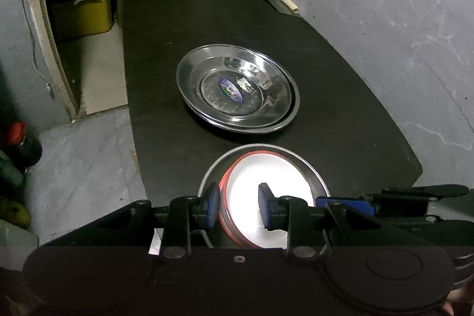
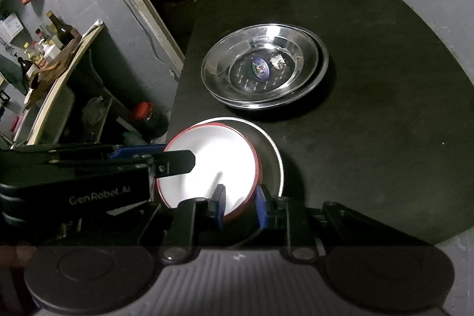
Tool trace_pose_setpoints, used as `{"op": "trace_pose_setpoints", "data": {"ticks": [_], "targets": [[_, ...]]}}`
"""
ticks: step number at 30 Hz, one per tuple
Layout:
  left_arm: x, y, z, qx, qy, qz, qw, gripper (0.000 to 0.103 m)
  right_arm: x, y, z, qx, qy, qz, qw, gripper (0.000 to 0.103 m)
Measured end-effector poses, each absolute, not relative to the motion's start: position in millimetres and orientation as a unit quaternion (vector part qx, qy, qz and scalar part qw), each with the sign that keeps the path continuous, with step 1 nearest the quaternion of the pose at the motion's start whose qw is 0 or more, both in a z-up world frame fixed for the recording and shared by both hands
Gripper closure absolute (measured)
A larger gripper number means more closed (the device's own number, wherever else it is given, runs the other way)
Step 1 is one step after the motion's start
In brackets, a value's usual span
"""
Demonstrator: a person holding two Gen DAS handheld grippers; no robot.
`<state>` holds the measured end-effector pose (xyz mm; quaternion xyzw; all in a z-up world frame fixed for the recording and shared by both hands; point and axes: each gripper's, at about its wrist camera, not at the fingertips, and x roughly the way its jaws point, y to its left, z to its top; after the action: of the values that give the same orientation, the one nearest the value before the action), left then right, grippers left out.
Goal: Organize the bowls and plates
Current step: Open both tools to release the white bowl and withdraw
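Left wrist: round glossy red-rimmed bowl (image 1: 266, 191) — seemingly enamel — inside steel plate (image 1: 314, 176).

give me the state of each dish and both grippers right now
white bowl: upright, nested in a steel plate
steel bowl: upright, stacked on steel dishes, sticker inside
left gripper: fingers straddle the white bowl's rim, slightly apart
right gripper: fingers straddle the rim's other side

My two grippers crowd the near table edge, their fingers straddling opposite rims of the red-rimmed white bowl (image 1: 266, 197) nested in a steel plate (image 2: 271, 150). Beyond, the stacked steel plates (image 1: 237, 91) occupy mid-table. The black table (image 1: 355, 123) lies open to my right and at its far end.
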<state>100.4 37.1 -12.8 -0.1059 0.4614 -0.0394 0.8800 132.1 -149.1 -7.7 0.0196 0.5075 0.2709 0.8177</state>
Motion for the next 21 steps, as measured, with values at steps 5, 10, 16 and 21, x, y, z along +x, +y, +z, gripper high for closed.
{"op": "trace_pose_setpoints", "data": {"ticks": [5, 10, 16, 21], "targets": [[97, 40, -6, -0.115, 0.451, -0.029, 0.884, 0.060, 131, -153, -3, 0.023, 0.502, 0.271, 0.821, 0.073], [91, 43, 7, -0.128, 0.431, -0.021, 0.893, 0.034, 127, -160, 8, 0.030, 0.482, 0.274, 0.832, 0.068], [82, 53, 22, -0.146, 0.409, 0.003, 0.901, 0.009, 123, -172, 23, 0.044, 0.461, 0.265, 0.846, 0.044], [73, 61, 25, -0.153, 0.399, 0.026, 0.904, 0.001, 121, -182, 30, 0.056, 0.445, 0.252, 0.857, 0.013]]}}
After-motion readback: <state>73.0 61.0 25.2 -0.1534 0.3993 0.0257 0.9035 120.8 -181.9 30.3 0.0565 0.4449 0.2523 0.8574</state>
